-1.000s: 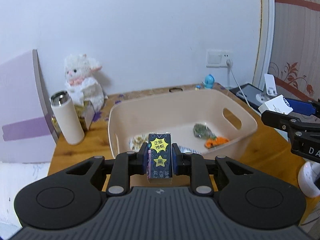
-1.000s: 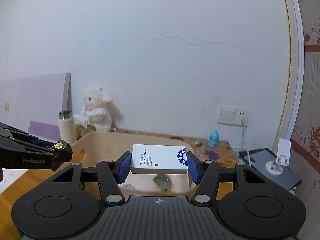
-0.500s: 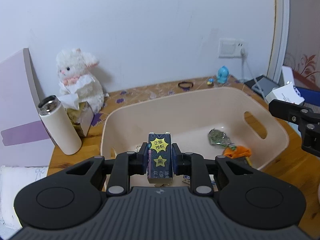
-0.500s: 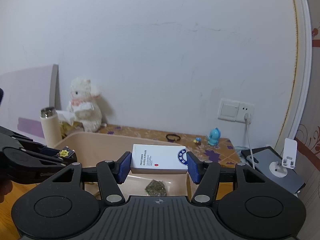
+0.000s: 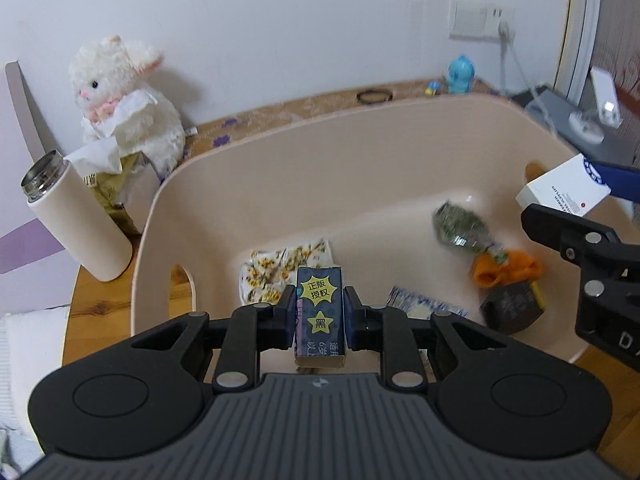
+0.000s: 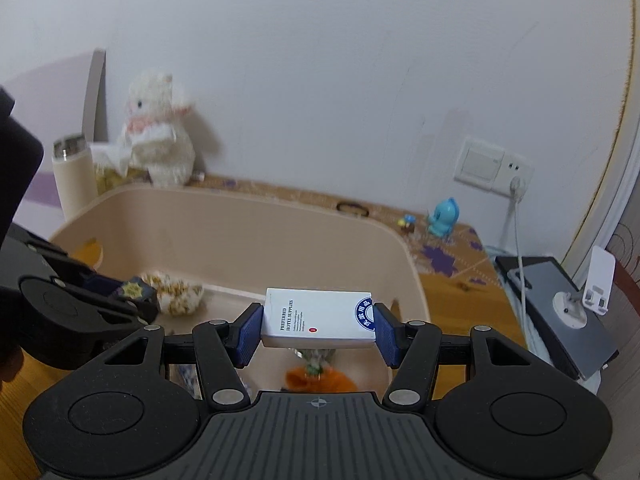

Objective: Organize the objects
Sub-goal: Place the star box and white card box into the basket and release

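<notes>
The left gripper (image 5: 320, 316) is clamped on a small dark blue box (image 5: 320, 316) printed with yellow star labels, held upright between its two fingers above the near side of a beige plastic bin (image 5: 280, 168) with cut-out handles. The right gripper (image 6: 318, 332) pinches a flat white box (image 6: 318, 318) by its short ends, its blue pads (image 6: 246, 334) pressed against both sides; the box carries small black lettering and a round blue emblem, and it hangs over the bin's right end, near the rim. In the left wrist view the same white box (image 5: 564, 194) shows at the right edge, above the handle slot. Inside the bin lie a crumpled cloth with a yellow flower print (image 5: 280, 270) toward the left, a silvery green wrapper (image 5: 460, 228) toward the right, an orange item (image 5: 506, 270) just in front of that wrapper, a dark packet (image 5: 512, 308) touching the orange item on its near side, and a blue-and-white patterned packet (image 5: 420, 306) on the floor of the bin, partly hidden behind the left gripper's fingers. Outside the bin, on the wooden table (image 5: 86, 304), a cream insulated bottle (image 5: 76, 220) with a steel neck stands beside the bin's left wall, with a white plush lamb (image 5: 124, 100) against the wall behind it. A small blue figurine (image 5: 460, 74) stands beyond the far rim, below a wall socket (image 5: 480, 22).
</notes>
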Demonstrator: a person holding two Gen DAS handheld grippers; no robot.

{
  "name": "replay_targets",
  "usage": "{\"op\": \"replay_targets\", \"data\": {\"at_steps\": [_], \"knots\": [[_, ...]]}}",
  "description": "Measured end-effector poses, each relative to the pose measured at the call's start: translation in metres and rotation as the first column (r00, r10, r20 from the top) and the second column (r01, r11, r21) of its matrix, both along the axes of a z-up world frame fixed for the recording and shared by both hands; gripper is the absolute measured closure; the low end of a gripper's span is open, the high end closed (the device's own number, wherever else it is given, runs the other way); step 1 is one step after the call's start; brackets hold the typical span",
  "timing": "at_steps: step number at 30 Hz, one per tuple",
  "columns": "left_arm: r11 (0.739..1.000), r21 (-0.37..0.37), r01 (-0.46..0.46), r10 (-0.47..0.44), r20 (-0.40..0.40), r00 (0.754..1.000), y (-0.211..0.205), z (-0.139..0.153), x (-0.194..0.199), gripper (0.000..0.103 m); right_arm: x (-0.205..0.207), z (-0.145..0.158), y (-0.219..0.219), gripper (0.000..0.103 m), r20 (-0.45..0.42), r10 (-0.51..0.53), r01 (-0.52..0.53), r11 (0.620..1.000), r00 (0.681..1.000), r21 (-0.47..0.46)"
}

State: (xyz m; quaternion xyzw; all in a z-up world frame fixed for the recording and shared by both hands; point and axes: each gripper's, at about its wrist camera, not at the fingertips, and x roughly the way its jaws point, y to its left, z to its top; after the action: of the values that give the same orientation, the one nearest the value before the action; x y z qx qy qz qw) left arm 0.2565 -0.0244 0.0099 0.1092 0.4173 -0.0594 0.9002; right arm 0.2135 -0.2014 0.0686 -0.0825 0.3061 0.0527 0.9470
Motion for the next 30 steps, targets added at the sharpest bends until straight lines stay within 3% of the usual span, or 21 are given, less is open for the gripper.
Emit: {"op": "replay_targets", "data": {"at_steps": [5, 6, 9, 10, 12, 14, 30], "knots": [[0.999, 0.04, -0.008, 0.01, -0.046, 0.999, 0.002, -0.013, 0.006, 0.078, 0.008, -0.015, 0.003, 0.047, -0.064, -0.002, 0.001, 1.0, 0.998, -0.016], [0.999, 0.039, -0.011, 0.013, -0.046, 0.999, 0.003, -0.013, 0.007, 0.077, 0.009, -0.017, 0.003, 0.04, -0.071, -0.006, 0.005, 1.0, 0.997, -0.015], [1.0, 0.018, -0.019, 0.02, -0.061, 0.998, 0.006, -0.01, 0.008, 0.076, 0.007, -0.017, 0.002, 0.038, -0.079, -0.01, 0.01, 1.0, 0.997, -0.006], [1.0, 0.016, -0.02, 0.021, -0.062, 0.998, 0.006, -0.01, 0.008, 0.073, 0.006, -0.015, 0.001, 0.036, -0.076, -0.012, 0.012, 1.0, 0.997, -0.005], [1.0, 0.016, -0.02, 0.021, -0.043, 0.999, 0.007, -0.006, 0.005, 0.049, 0.003, -0.012, 0.0, 0.033, -0.064, -0.017, 0.017, 1.0, 0.998, -0.004], [0.999, 0.02, -0.026, 0.026, -0.006, 1.0, 0.008, -0.001, 0.001, 0.041, -0.001, -0.009, -0.002, 0.029, -0.054, -0.021, 0.021, 1.0, 0.998, -0.002], [0.997, -0.075, -0.033, 0.042, 0.112, 0.993, 0.023, 0.042, -0.045, 0.037, -0.047, 0.02, -0.02, 0.023, 0.028, -0.063, 0.061, 0.995, 0.998, 0.082]]}}
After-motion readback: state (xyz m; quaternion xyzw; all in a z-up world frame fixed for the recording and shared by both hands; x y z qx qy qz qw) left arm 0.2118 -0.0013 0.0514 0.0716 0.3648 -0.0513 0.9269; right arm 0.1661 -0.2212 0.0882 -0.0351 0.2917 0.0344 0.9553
